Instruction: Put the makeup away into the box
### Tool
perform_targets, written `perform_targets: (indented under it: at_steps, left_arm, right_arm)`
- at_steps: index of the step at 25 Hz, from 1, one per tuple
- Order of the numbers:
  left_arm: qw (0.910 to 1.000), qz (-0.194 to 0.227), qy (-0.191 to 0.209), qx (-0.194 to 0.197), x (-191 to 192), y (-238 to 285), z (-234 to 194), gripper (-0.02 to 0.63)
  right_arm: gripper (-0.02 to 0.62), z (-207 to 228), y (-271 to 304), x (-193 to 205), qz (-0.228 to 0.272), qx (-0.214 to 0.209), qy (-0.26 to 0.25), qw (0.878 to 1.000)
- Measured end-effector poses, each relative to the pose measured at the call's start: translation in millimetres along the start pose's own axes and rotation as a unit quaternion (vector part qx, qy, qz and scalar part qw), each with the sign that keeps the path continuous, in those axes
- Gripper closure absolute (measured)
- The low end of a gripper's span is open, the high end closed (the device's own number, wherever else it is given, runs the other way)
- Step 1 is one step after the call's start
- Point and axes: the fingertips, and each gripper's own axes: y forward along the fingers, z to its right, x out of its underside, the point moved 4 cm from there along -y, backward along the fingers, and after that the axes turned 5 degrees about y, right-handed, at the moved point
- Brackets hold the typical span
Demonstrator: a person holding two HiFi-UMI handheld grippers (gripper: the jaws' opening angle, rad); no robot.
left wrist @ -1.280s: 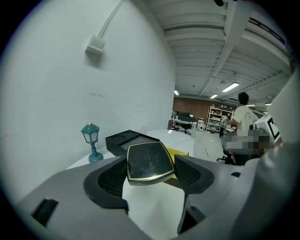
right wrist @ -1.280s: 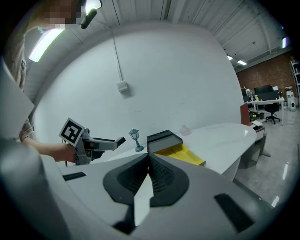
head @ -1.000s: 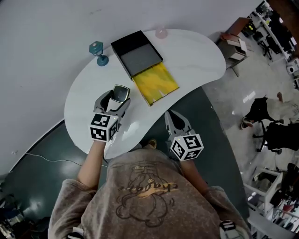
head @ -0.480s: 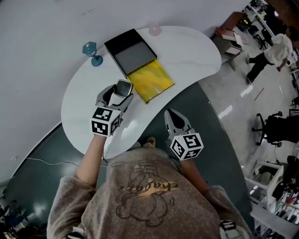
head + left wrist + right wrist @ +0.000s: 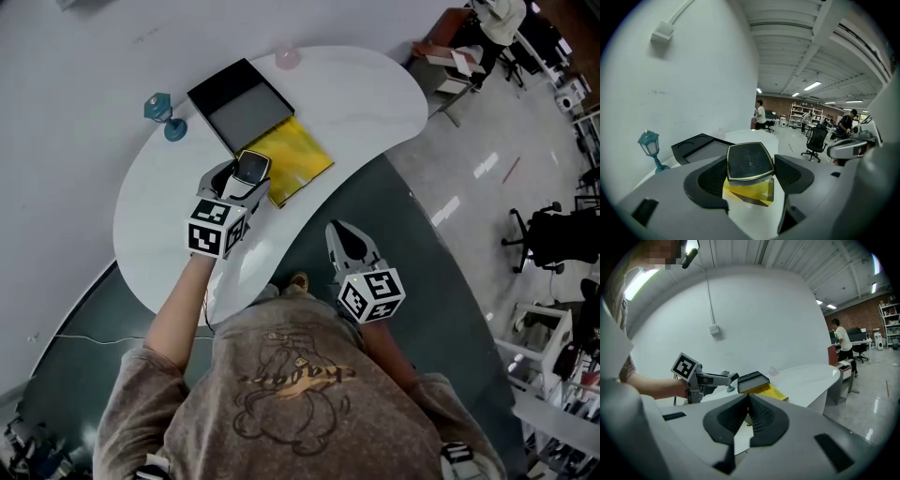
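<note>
A dark makeup compact [image 5: 251, 168] with a gold rim sits between the jaws of my left gripper [image 5: 246, 178], which is shut on it. It hangs over the near-left edge of the yellow panel [image 5: 292, 159] that lies in front of the open black box [image 5: 234, 101]. In the left gripper view the compact [image 5: 749, 161] fills the gap between the pads [image 5: 715, 176], with the box [image 5: 696, 146] beyond it. My right gripper [image 5: 349, 240] is shut and empty, off the table's front edge; its jaws [image 5: 749, 406] meet in its own view.
The white curved table [image 5: 375, 103] carries a small teal lamp [image 5: 161, 112] at the back left and a pale pink object [image 5: 287, 58] behind the box. A wall runs along the table's far side. Open floor, chairs and people are to the right.
My left gripper has carried the compact forward and to the right, from the bare table to the yellow panel's edge near the box. The right gripper has hardly moved.
</note>
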Motion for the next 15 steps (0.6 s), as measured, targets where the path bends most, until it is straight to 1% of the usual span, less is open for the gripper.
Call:
perform_targets:
  at_steps: [8,15]
  left_arm:
    - [0.9992,-0.017,0.024,0.028,-7.6,44.4,7.7,0.27]
    - [0.9977,-0.045,0.034,0.038,2.8,86.6,9.7,0.27]
  right_arm:
    - [0.592,15.0,-14.3,-0.8,0.006,0.022,0.008,1.0]
    - [0.592,32.5,-21.7,1.4,0.004,0.043,0.016,0.999]
